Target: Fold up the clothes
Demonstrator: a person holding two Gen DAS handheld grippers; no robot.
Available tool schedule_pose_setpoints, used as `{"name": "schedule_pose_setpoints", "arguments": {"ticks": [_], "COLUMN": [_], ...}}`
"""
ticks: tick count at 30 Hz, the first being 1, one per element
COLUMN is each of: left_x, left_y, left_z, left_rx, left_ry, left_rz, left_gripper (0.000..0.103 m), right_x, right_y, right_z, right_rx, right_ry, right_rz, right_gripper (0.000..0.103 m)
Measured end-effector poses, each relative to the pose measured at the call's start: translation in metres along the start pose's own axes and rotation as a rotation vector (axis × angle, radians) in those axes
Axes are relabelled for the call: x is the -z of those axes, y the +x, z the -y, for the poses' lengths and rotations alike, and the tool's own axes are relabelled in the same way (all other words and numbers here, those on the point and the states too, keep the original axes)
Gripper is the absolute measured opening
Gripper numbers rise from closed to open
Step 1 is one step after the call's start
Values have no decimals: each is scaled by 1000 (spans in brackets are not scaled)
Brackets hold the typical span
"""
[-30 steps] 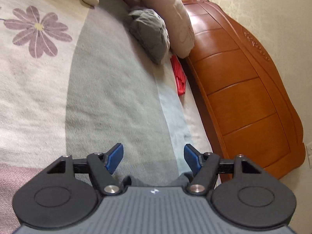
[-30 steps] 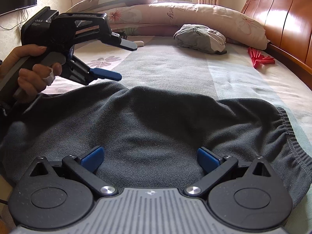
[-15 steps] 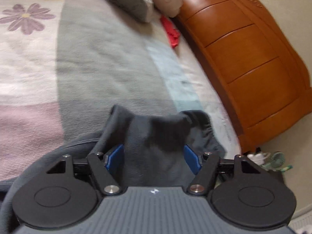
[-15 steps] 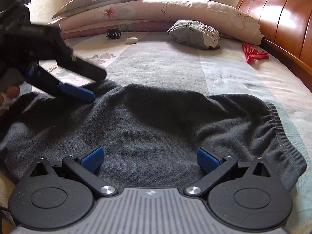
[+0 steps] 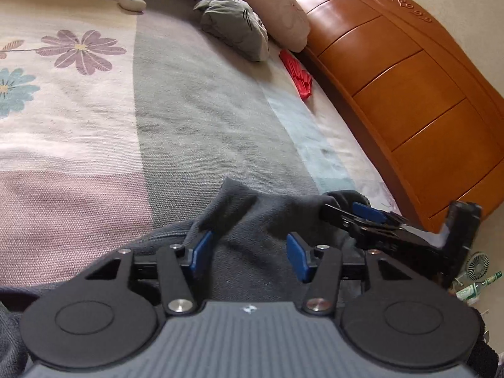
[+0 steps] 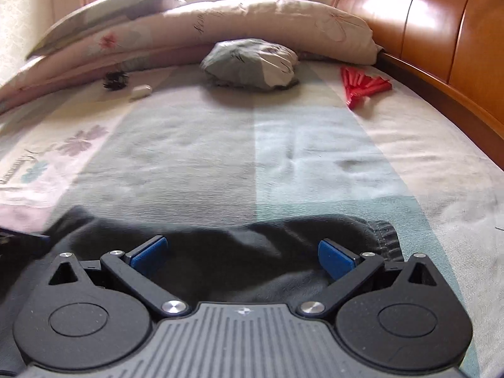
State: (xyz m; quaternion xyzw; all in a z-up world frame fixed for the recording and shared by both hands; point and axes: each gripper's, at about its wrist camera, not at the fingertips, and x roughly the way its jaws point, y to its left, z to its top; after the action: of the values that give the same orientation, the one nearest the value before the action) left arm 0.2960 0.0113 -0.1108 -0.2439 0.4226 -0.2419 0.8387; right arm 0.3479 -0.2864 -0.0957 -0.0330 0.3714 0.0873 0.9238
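A dark grey garment (image 5: 252,214) with an elastic waistband (image 6: 386,236) lies bunched on the bed's striped cover. In the left wrist view my left gripper (image 5: 249,252) sits low over it. Its jaws are opening, a raised fold of the cloth stands between the blue pads (image 5: 201,249), and neither pad clearly presses it. My right gripper (image 6: 242,252) stands wide open over the waistband end, with cloth under and between its fingers but not pinched. The right gripper (image 5: 352,212) also shows at the right of the left wrist view, its tips at the garment's edge.
A grey cushion (image 6: 249,63) and long pillows (image 6: 220,22) lie at the far end of the bed. A red fan-like bundle (image 6: 362,86) lies near the wooden headboard (image 6: 425,25). A small white object (image 6: 141,91) and a black clip (image 6: 116,79) sit far left.
The left gripper came down over the garment, which now lies between its fingers. The right gripper moved towards the waistband end and now shows in the left view.
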Motion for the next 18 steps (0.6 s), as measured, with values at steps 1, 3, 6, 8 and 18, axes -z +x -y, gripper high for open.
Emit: {"name": "schedule_pose_setpoints", "arguments": {"ticks": [1, 3, 6, 8, 18], "left_x": [2, 4, 3, -1, -8], "left_y": [-2, -5, -8, -10, 38], "left_z": [0, 1, 8, 16, 68], "left_rx": [-2, -7, -19, -6, 48], "left_ry": [6, 24, 40, 52, 170], "left_rz": [-1, -7, -23, -27, -15], "left_gripper": [54, 54, 52, 51, 57], "right_x": [0, -4, -14, -15, 51], "right_y": [9, 15, 15, -3, -66], "right_z": [-1, -1, 4, 8, 39], "right_rx": [11, 17, 5, -2, 2], "right_ry": [-15, -38, -24, -8, -67], "right_rz": [15, 36, 1, 9, 24], "right_gripper": [103, 103, 103, 103, 103]}}
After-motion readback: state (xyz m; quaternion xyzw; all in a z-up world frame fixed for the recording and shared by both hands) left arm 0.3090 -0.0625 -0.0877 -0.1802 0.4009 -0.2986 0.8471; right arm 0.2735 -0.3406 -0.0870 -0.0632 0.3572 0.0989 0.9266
